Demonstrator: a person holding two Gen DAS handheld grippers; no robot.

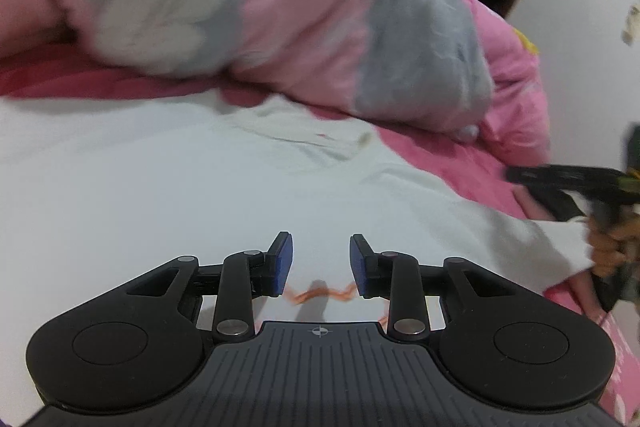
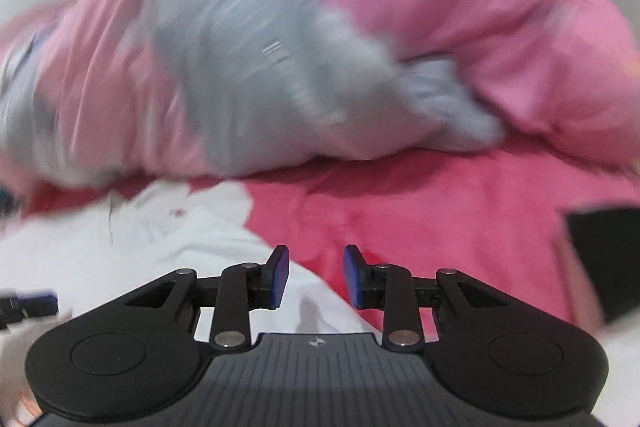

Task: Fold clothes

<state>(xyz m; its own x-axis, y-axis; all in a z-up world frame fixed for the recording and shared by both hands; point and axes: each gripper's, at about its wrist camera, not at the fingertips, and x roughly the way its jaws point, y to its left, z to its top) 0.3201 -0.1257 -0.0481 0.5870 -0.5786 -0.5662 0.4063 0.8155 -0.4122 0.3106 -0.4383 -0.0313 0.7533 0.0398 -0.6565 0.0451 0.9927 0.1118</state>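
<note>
Soft, even indoor lighting; faint shadows beneath both grippers' fingers. Strong fisheye curvature at edges. Motion blur smears the bedding (image 2: 248, 67), especially right wrist view

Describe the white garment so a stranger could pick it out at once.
Start from the pink bed sheet. In front of the pink-and-grey quilt heaped at the back, the white garment lies spread flat, under the open left gripper. It is the only white cloth there, with a thin orange squiggle on it.

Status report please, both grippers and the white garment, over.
Left gripper open, over the white garment. Right gripper open at the garment's edge, nothing held. Garment spread on the pink sheet. Pink and grey bedding heaped beyond, not on it.
</note>
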